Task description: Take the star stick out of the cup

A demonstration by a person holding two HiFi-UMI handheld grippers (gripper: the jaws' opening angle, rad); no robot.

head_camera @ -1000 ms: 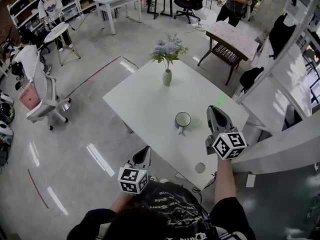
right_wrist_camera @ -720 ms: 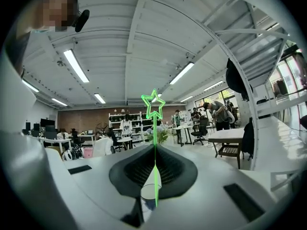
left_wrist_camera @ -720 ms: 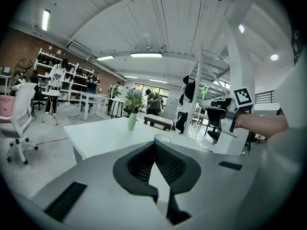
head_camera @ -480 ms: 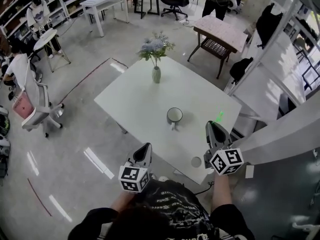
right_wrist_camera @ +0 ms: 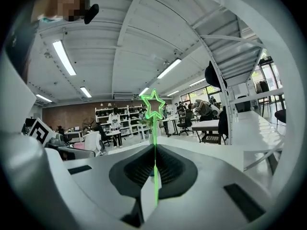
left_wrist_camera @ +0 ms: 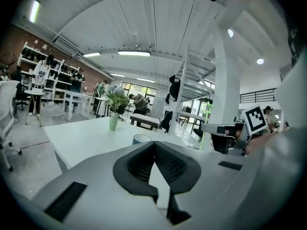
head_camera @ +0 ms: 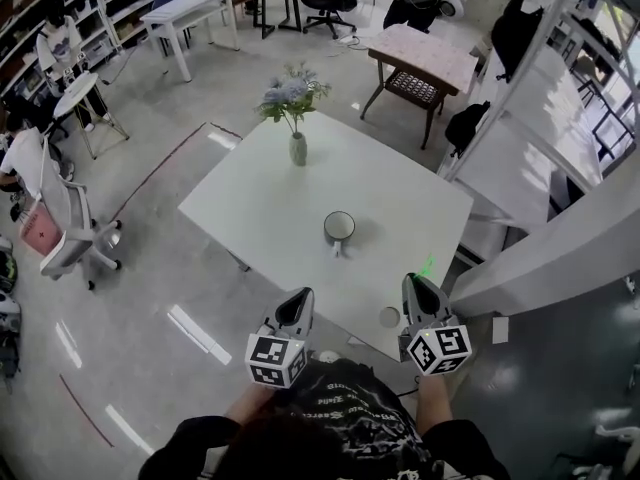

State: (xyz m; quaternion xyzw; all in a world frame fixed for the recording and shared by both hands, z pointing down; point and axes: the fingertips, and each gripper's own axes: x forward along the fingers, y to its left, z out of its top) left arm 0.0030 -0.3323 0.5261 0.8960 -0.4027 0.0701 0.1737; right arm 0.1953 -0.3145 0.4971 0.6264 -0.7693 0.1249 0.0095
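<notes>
Pulled right gripper (head_camera: 415,281) back since earlier frame: started just right of cup (head_camera: 339,228), ended at near right corner of table (head_camera: 250,198), well apart from cup. Kept left gripper (head_camera: 297,301) roughly in place, just off table's near edge.

Left to right:
- Found left gripper with jaws closed together and nothing between them. Confirmed in left gripper view (left_wrist_camera: 154,144).
- Saw vase (head_camera: 298,148) with flowers upright on far side of table.
- Saw cup upright mid-table, handle toward near edge.
- Spotted small round disc (head_camera: 389,317) on table, just left of right gripper.
- Found right gripper (right_wrist_camera: 155,147) clamped on star stick (right_wrist_camera: 155,164). Saw thin green shaft pinched between ribbed pads, running up along jaw line, with star outline well past tips.
- Picked up same stick in head view as green streak (head_camera: 427,266) beyond gripper's nose, over table's right side, fully out of cup.
- Caught that stick (left_wrist_camera: 202,143) and right gripper's marker cube (left_wrist_camera: 254,120) at right of left gripper view, beyond cup (left_wrist_camera: 142,139).
</notes>
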